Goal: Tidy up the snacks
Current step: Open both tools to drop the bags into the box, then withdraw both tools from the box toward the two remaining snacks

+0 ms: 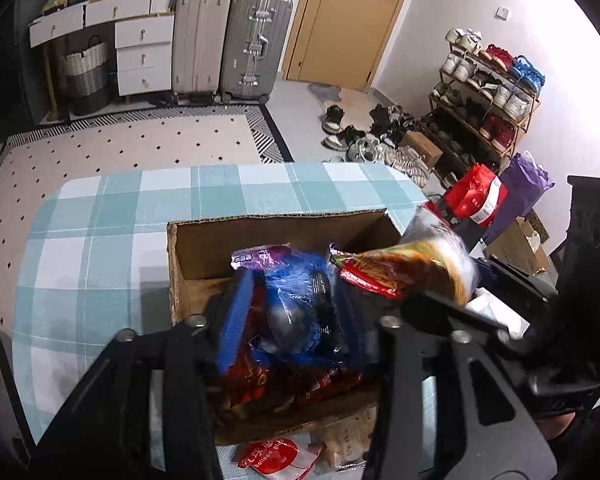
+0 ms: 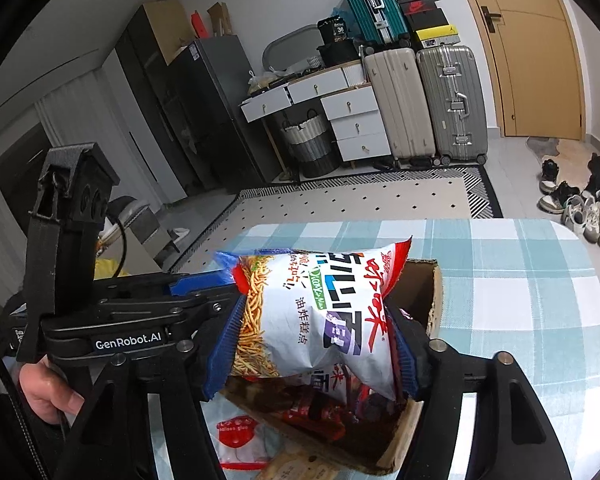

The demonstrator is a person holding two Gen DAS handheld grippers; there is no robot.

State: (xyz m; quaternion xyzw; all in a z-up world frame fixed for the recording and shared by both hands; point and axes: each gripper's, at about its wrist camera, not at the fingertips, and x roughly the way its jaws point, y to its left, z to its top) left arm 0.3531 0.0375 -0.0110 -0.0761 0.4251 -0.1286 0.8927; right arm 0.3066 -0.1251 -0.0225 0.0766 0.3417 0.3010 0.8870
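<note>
The right gripper (image 2: 316, 344) pinches a white noodle-snack bag (image 2: 320, 312) above the cardboard box (image 2: 434, 300). The left gripper (image 1: 296, 312) clamps a blue packet (image 1: 296, 300) there.

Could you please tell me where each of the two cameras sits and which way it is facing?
Left wrist: on the left gripper, looking down into the cardboard box, shut on a blue packet.
Right wrist: on the right gripper, holding a noodle snack bag over the box; a hand shows.
Shared: box, checked tablecloth, suitcases, door.
</note>
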